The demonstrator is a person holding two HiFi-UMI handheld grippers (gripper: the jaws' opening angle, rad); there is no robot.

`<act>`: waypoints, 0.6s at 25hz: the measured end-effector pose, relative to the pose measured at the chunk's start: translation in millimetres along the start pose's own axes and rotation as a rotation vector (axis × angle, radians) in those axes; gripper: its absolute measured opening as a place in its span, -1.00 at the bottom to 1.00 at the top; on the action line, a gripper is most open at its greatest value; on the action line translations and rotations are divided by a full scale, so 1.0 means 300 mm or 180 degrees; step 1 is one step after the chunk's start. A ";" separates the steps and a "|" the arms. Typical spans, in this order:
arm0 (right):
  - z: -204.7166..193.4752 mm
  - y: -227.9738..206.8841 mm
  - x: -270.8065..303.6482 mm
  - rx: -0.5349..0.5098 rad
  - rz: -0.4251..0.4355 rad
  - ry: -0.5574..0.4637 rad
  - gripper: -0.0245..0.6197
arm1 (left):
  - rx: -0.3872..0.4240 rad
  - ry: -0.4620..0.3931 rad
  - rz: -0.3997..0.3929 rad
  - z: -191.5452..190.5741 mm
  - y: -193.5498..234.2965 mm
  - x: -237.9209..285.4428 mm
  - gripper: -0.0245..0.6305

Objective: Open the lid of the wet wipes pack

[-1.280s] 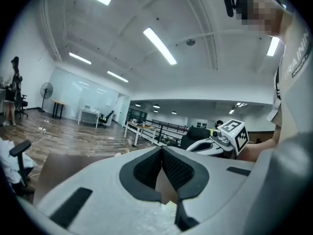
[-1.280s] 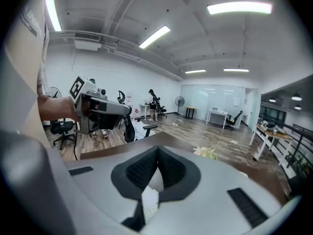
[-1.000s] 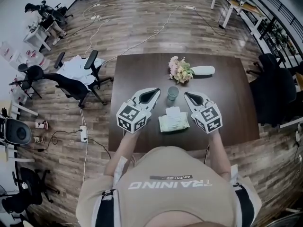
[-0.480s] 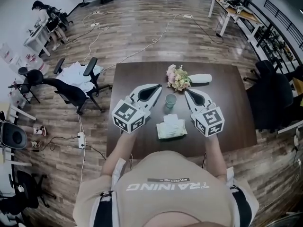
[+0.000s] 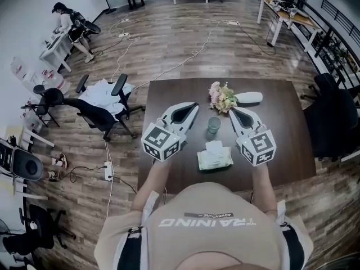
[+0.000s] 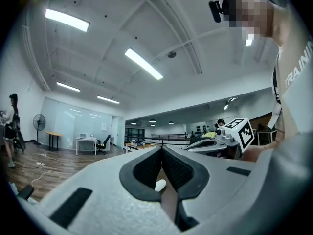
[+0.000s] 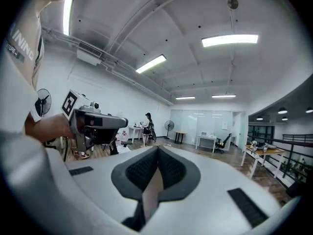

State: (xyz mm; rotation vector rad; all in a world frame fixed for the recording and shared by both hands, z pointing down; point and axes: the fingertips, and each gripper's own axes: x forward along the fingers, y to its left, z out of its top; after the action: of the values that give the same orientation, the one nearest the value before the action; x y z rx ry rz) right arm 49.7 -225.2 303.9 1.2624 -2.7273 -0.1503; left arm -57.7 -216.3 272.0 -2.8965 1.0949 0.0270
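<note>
The wet wipes pack (image 5: 214,159), pale green, lies flat on the dark table (image 5: 281,145) in front of the person. A white piece sits at its far edge; whether that is the lid I cannot tell. My left gripper (image 5: 194,106) hovers above the table left of the pack, and my right gripper (image 5: 232,112) hovers to its right. Both point level, away from the person, and neither touches the pack. In the left gripper view the left gripper (image 6: 161,149) is shut with nothing held. The right gripper (image 7: 157,148) is likewise shut and empty. Both gripper views look across the room, so the pack is hidden there.
A small glass (image 5: 213,124) stands just beyond the pack, between the two grippers. Behind it lie a flower bunch (image 5: 223,97) and a white vase (image 5: 249,98). Black office chairs stand left (image 5: 101,110) and right (image 5: 337,117) of the table. Cables run across the wooden floor.
Both grippers have risen higher above the table and stayed shut. The pack, glass and flowers have not moved on the table.
</note>
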 end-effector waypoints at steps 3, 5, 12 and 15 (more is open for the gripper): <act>-0.009 0.006 0.003 0.0034 0.0017 -0.0006 -0.88 | -0.0057 0.0050 0.0053 -0.035 0.013 -0.021 -0.90; -0.007 0.003 0.003 0.0053 0.0013 -0.0022 -0.88 | -0.0098 0.0054 0.0073 -0.048 0.018 -0.023 -0.90; 0.016 0.037 0.041 0.0058 0.0072 -0.0099 -0.88 | -0.0116 0.0046 0.0057 -0.049 0.017 -0.019 -0.90; -0.005 0.035 0.030 0.0088 0.0076 -0.0088 -0.88 | -0.0129 0.0076 0.0058 -0.069 0.009 -0.015 -0.90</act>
State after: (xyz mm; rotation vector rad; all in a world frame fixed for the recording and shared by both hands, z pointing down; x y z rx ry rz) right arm 36.1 -225.3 307.6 1.2436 -2.7759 -0.1291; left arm -62.9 -216.3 292.7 -2.9299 1.1379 0.0153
